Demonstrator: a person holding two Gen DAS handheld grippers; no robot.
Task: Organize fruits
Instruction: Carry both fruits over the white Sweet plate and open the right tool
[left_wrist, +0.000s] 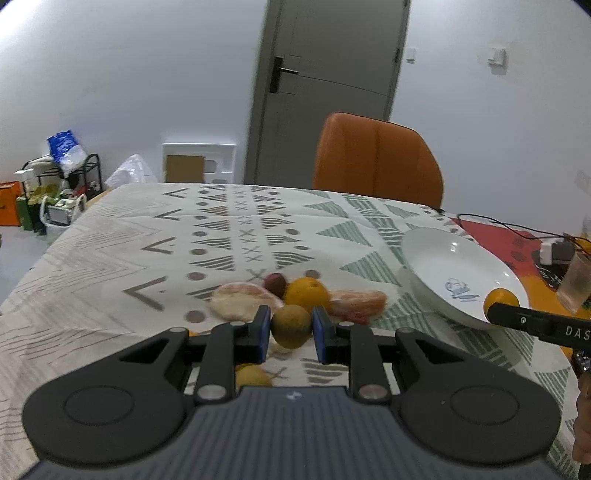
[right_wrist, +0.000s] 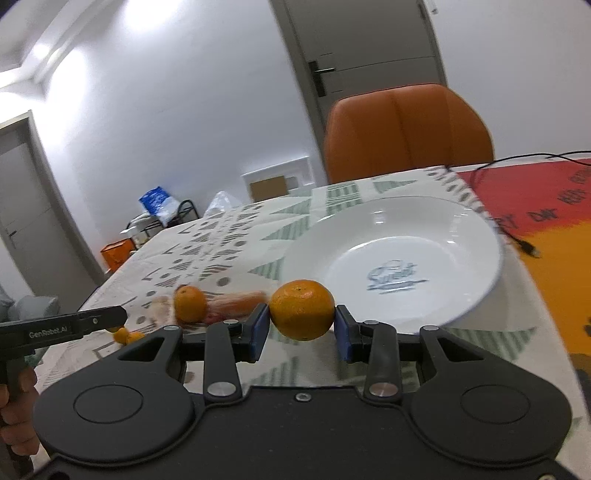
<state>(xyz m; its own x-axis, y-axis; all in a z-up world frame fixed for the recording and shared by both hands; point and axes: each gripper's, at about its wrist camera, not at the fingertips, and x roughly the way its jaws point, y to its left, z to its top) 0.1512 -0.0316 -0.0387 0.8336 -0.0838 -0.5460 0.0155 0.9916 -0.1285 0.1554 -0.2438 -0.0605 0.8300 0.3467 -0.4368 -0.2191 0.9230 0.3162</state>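
My left gripper (left_wrist: 291, 334) is shut on a brown kiwi-like fruit (left_wrist: 291, 325) held just above the tablecloth. Behind it lie an orange (left_wrist: 307, 293), two peeled pomelo pieces (left_wrist: 240, 300) (left_wrist: 356, 304), a dark red fruit (left_wrist: 275, 283) and a small yellow fruit (left_wrist: 253, 374) under the gripper. My right gripper (right_wrist: 302, 330) is shut on a tangerine (right_wrist: 302, 309), held at the near rim of the empty white plate (right_wrist: 461, 229). The plate also shows in the left wrist view (left_wrist: 436, 258), with the tangerine (left_wrist: 500, 299) at its edge.
An orange chair (left_wrist: 376, 158) stands at the table's far side. A black cable (left_wrist: 498, 223), a white adapter (left_wrist: 552, 251) and a glass (left_wrist: 576, 282) sit on the red-orange mat at the right. Small orange fruits (right_wrist: 127, 336) lie under the left gripper body.
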